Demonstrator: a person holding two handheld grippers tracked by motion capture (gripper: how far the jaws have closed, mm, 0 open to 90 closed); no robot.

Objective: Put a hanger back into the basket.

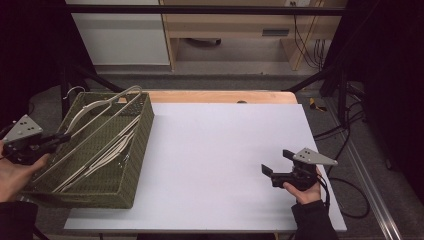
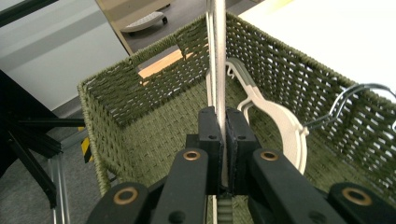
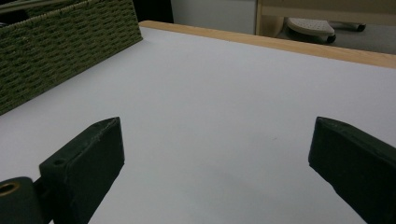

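A green woven basket (image 1: 141,131) stands on the left part of the white table (image 1: 225,150) and holds several pale hangers. My left gripper (image 1: 61,136) reaches over the basket's left rim from outside. In the left gripper view my left gripper (image 2: 223,116) is shut on the thin grey bar of a hanger (image 2: 218,56), which runs up across the basket (image 2: 140,102). That grey hanger (image 1: 100,114) slants from the jaws to the far rim. A white hanger (image 2: 280,126) lies in the basket beyond the jaws. My right gripper (image 1: 275,161) is open over the table's right side, nothing between its jaws (image 3: 215,135).
A wire hanger hook (image 2: 345,98) pokes over the basket's wall. The basket's corner (image 3: 56,51) is far to the left of the right gripper. A wooden table edge (image 1: 220,96) runs along the back. Black frame bars and cables (image 1: 345,135) stand around the table.
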